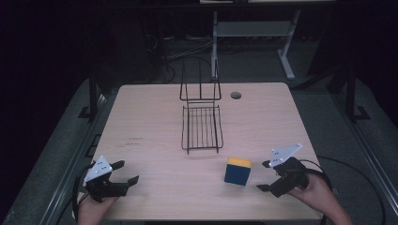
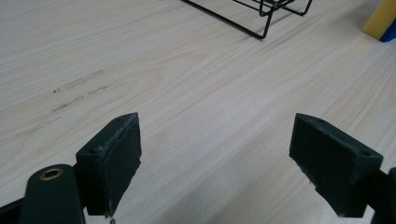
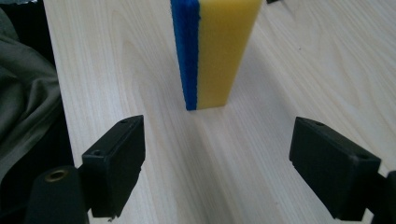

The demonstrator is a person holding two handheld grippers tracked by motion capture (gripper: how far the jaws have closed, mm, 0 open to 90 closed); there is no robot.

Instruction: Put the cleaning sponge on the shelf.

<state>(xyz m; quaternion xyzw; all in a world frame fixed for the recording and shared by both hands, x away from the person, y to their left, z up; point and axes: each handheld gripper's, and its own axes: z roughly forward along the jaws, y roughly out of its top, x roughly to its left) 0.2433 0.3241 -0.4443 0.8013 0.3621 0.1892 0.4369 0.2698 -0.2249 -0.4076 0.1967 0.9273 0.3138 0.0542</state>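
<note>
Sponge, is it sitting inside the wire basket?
No, the sponge stands on the bare table, apart from the wire basket.

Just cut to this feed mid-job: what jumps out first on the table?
The blue and yellow sponge stands on edge near the front right of the table, the one bright thing there. The right gripper sits just right of it, open and aimed at it, not touching. Behind it at mid-table stands a black wire rack, and the left gripper waits open at the front left corner.
</note>
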